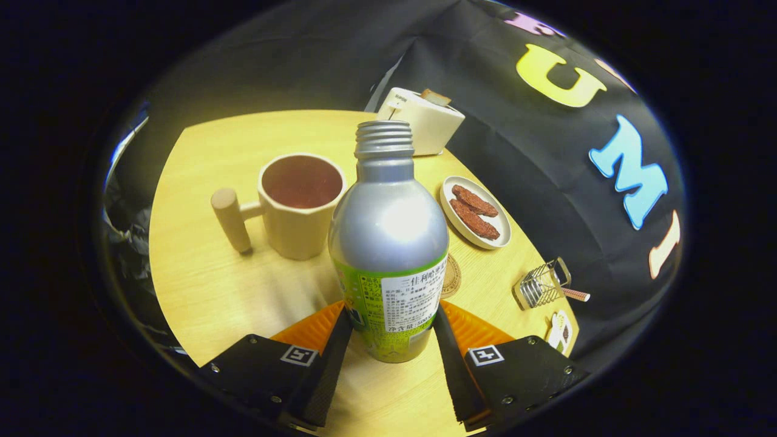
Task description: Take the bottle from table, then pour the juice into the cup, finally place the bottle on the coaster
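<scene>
The bottle (388, 243) stands upright in the lower middle of the frame, its silver shoulder and uncapped threaded neck rising above a green label, and its lower body sits squarely between the two fingers of the gripper (391, 331). Both fingers press against the label, one on each side — the grip is closed on the bottle. Just beyond the fingers and to the upper left of the bottle sits the cup (300, 206), a pale mug with a peg-like handle pointing left. The coaster (452, 276) peeks out as a round disc just right of the bottle, mostly hidden behind it. Further right on the wooden table (206, 273) lies a small plate (475, 212) with brown pieces — and near the table's right edge, a wire holder (542, 284).
</scene>
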Demonstrator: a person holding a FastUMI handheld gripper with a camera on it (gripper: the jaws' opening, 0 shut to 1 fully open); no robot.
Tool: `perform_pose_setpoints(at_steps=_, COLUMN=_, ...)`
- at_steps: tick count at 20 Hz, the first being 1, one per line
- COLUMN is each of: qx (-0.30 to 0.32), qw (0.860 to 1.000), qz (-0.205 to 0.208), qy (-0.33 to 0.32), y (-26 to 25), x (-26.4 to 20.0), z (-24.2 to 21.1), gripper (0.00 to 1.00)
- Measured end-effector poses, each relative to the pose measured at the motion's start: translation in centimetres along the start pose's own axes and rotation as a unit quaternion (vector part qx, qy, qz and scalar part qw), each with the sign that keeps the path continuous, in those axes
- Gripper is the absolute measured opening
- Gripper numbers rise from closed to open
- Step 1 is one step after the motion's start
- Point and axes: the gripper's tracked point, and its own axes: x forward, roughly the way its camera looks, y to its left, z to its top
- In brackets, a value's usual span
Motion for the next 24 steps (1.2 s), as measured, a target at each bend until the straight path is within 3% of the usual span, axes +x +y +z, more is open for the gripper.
perform_pose_setpoints(at_steps=16, qx=0.123, qw=0.988, qz=-0.020, qy=-0.097, y=-4.6, x=2.6, z=4.4, gripper=0.75)
perform_pose_setpoints(at_steps=24, qx=0.185, qw=0.974, qz=-0.033, qy=-0.126, y=-7.6, x=4.8, z=5.4, gripper=0.75)
